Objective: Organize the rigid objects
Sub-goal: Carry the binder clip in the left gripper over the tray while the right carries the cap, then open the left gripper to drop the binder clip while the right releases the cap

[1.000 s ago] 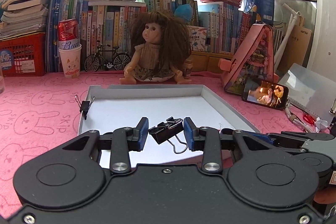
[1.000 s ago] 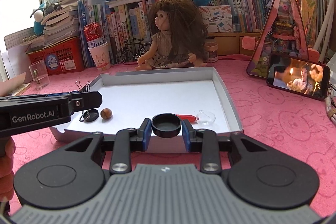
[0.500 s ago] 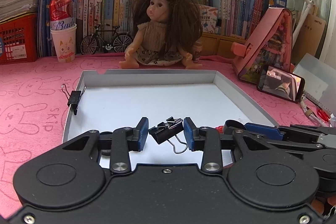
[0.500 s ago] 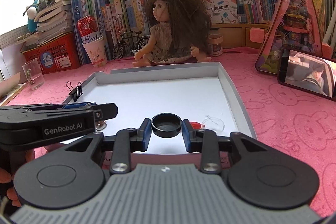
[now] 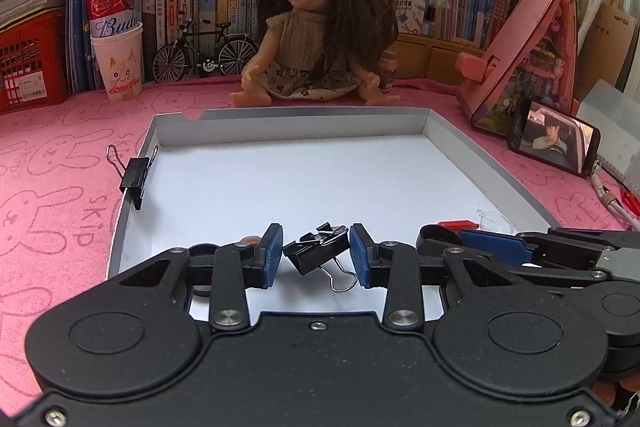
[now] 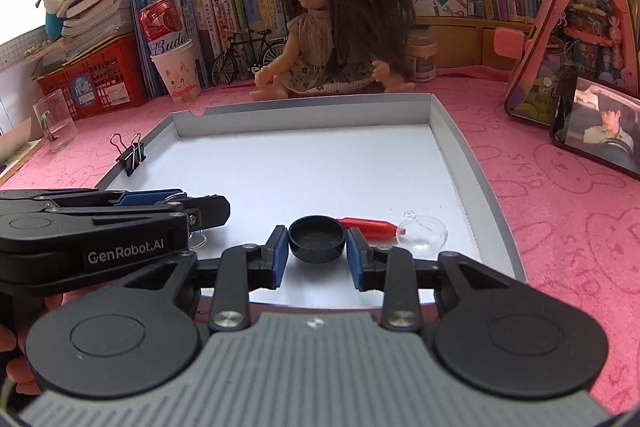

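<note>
While both loads hang over the tray (image 5: 472, 143), the left gripper (image 5: 316, 259) pinches a binder clip (image 5: 318, 253) and the right gripper (image 6: 317, 251) a black cap (image 6: 317, 239) – probably for release; a second clip (image 5: 136, 173) grips the 9 o'clock wall

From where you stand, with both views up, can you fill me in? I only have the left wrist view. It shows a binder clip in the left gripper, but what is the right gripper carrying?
Observer: The right gripper is shut on a round black cap, held over the near part of the white tray.
Operator: Something clear sits beside a red thing near it. What is it?
Observer: A small clear glass bulb, lying on the tray floor at the tip of the red piece.
Operator: Anything left of the tray that I miss?
Observer: An empty drinking glass stands on the pink mat, beyond the second binder clip.
</note>
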Action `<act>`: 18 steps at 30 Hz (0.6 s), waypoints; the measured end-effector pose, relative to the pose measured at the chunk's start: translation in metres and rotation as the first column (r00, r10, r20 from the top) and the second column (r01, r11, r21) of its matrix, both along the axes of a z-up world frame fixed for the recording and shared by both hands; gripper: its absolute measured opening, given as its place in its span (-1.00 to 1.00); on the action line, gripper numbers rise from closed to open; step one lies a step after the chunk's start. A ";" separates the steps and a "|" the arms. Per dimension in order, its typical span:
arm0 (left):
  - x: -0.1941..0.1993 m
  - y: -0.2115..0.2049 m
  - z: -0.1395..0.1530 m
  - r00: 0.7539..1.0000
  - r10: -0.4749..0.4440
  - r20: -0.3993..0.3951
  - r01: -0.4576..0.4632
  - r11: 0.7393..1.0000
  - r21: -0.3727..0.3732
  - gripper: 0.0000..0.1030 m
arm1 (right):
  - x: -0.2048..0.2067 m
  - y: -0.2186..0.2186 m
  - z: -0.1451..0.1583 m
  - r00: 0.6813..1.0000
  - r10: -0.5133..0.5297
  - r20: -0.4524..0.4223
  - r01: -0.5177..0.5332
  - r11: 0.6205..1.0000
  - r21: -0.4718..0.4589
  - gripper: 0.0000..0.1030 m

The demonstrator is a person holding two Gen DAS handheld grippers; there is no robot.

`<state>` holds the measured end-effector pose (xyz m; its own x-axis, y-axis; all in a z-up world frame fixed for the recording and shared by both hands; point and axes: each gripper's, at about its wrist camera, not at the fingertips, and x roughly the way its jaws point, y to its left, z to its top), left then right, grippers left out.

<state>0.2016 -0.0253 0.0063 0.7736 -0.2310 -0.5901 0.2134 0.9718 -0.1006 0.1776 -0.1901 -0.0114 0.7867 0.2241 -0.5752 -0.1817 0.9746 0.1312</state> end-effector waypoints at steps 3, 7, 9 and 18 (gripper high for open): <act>0.001 -0.001 -0.003 1.000 0.003 -0.005 -0.003 1.000 0.011 -0.33 | 0.002 0.000 -0.001 1.000 -0.002 -0.003 0.002 1.000 -0.007 -0.29; 0.002 -0.001 -0.006 1.000 0.010 -0.012 -0.010 1.000 0.009 -0.33 | 0.002 -0.001 -0.002 1.000 -0.009 0.000 0.009 1.000 -0.018 -0.29; 0.002 -0.001 -0.006 1.000 0.010 -0.011 -0.010 1.000 0.010 -0.33 | 0.002 -0.003 -0.003 1.000 -0.014 0.002 0.014 1.000 -0.023 -0.30; -0.007 -0.001 -0.001 0.999 0.029 0.038 -0.029 0.999 0.020 -0.11 | -0.002 -0.005 0.000 1.000 -0.020 0.013 0.020 1.000 -0.015 0.03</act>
